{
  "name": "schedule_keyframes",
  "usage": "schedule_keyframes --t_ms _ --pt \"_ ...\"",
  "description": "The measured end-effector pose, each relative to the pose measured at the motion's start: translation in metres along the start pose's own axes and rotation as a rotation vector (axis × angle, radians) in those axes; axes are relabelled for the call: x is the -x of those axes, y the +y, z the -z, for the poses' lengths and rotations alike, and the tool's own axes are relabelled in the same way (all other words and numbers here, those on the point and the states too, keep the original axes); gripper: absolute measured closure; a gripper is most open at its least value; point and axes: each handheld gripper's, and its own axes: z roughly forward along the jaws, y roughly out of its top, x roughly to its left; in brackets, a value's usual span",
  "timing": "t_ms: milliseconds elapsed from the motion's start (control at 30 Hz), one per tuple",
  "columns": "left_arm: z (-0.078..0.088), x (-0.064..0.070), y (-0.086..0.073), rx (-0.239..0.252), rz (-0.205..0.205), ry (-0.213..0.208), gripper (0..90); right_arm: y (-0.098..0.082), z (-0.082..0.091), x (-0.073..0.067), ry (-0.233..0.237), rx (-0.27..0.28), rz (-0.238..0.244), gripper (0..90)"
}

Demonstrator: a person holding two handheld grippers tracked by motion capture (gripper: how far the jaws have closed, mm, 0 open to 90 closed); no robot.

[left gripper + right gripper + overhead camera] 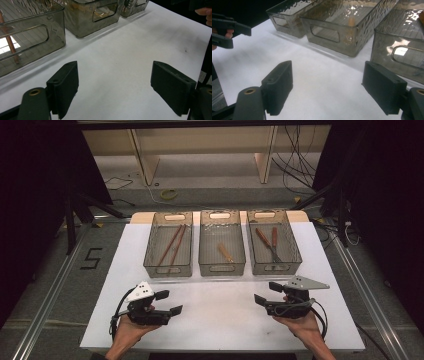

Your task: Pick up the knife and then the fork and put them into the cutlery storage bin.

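Smoky translucent plastic bins [222,242], three side by side, holding wooden-handled tools [265,240].

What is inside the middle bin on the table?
The middle bin holds one short wooden-handled utensil, lying loose on its floor. Which utensil it is cannot be told: its working end is too small and blurred behind the rippled wall.
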Motion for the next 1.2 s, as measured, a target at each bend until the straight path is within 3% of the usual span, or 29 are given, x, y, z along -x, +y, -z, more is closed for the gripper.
schedule_keyframes --t_ms 233,467,1200 --pt "0.000 0.001 -0.002 0.002 0.002 -0.018 21.1 -0.010 0.006 -0.005 0.000 0.035 0.003 21.6" --pt "0.000 0.002 -0.003 0.000 0.001 -0.022 20.8 -0.017 0.008 -0.007 -0.012 0.026 0.013 20.8" --pt "-0.001 0.000 -0.003 -0.001 0.003 -0.013 20.5 -0.015 0.009 -0.004 -0.018 0.025 0.011 20.6"
